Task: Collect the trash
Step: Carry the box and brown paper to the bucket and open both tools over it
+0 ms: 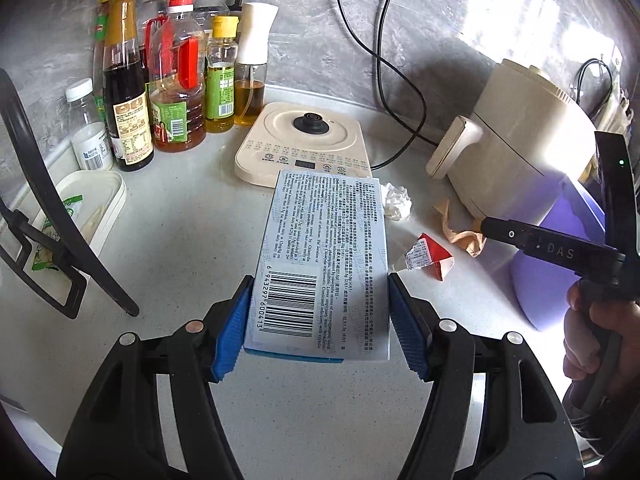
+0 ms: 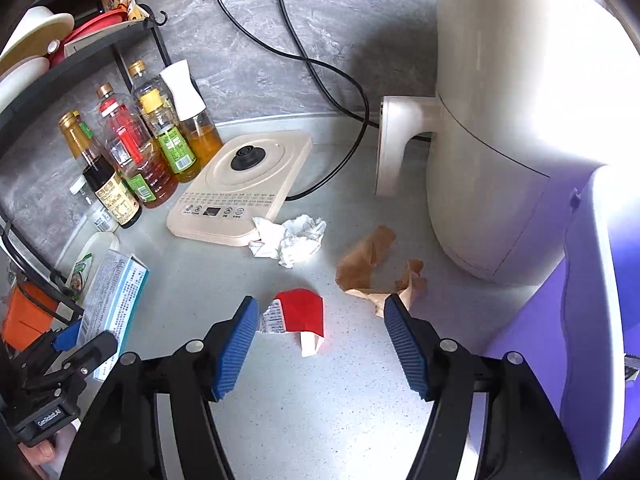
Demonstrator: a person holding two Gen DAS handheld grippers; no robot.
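Blue pads of my left tool (image 1: 320,320) pinch medicine box (image 1: 320,264); right tool (image 2: 320,344) spread above red wrapper (image 2: 300,314); purple bin (image 2: 592,300) at right.

My left gripper (image 1: 320,320): black plastic arms, ribbed blue pads (image 1: 234,326), silver pivot screws. Right gripper (image 2: 318,340) same build; its side reads "DAS" w/ a green LED. Bare-skinned hand (image 1: 596,340) on its grip.

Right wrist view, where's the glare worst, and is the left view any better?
Right wrist view: the air fryer blows out white along its right side. Left wrist view: milder, glare on the fryer's top; box print stays sharp; edges bend, fisheye.
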